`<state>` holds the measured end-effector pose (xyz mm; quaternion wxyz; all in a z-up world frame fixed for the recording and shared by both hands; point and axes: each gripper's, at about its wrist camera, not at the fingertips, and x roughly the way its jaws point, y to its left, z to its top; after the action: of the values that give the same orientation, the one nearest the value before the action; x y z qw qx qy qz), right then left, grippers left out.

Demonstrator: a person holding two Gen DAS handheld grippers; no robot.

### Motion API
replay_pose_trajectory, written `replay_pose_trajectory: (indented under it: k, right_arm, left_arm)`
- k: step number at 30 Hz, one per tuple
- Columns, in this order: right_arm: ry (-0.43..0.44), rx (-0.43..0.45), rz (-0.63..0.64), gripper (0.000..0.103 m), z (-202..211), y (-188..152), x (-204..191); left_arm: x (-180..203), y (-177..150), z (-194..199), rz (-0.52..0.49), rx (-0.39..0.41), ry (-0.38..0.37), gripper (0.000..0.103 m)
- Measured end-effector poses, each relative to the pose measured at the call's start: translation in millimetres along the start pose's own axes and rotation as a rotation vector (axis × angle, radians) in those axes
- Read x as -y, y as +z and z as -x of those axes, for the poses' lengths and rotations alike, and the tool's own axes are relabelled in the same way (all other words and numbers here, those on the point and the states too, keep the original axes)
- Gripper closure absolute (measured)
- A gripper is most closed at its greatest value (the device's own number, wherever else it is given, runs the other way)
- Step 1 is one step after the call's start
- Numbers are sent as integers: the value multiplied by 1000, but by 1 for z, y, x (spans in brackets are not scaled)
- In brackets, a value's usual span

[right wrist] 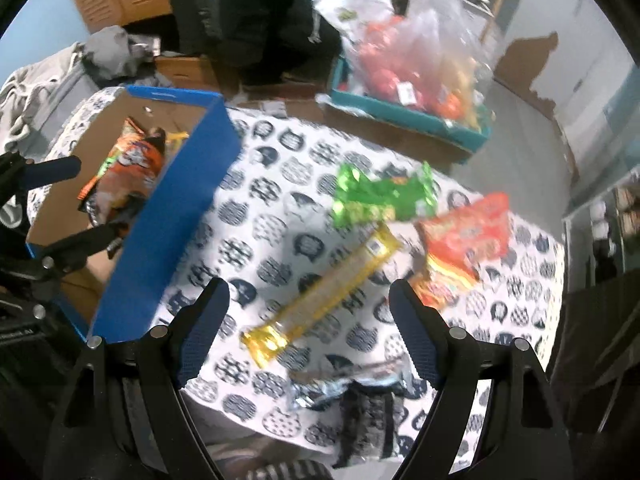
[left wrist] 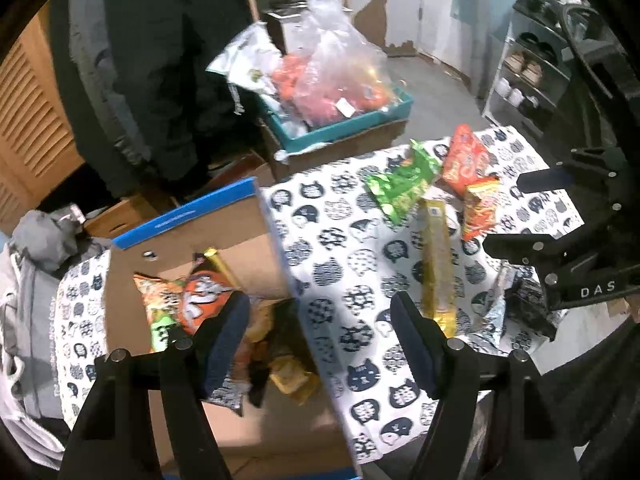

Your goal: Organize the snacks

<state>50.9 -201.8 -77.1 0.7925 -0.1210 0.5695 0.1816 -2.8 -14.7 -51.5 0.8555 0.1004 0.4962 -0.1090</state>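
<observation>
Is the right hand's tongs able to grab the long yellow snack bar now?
Probably yes. The right tongs are open, and the long yellow snack bar lies flat on the cat-print cloth, right ahead between the fingers, with nothing on top of it.

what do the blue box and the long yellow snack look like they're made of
Blue box: looks like cardboard, plain brown and matte inside, with a smooth blue printed outer face.
Long yellow snack: seems a thin plastic or foil film wrapper; its crimped end is crinkled and glints. The blur leaves the exact film open.
</observation>
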Motion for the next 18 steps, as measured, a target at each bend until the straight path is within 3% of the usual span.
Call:
replay_pose_trajectory:
  k: [10,14,18]
  right_arm:
    - [-20,-68,-57,22,-19,-42,45]
    - [-17,-118,-84,22,-32,-65,59]
    - [-21,-191,-98,22,-51,-89,71]
  left_arm:
    - [54,-3,-30,-96,-74,-66,29]
    - [71,-12,-49,-103,-145,-96,29]
    - [89,-16,-58,-131,-164,-100,29]
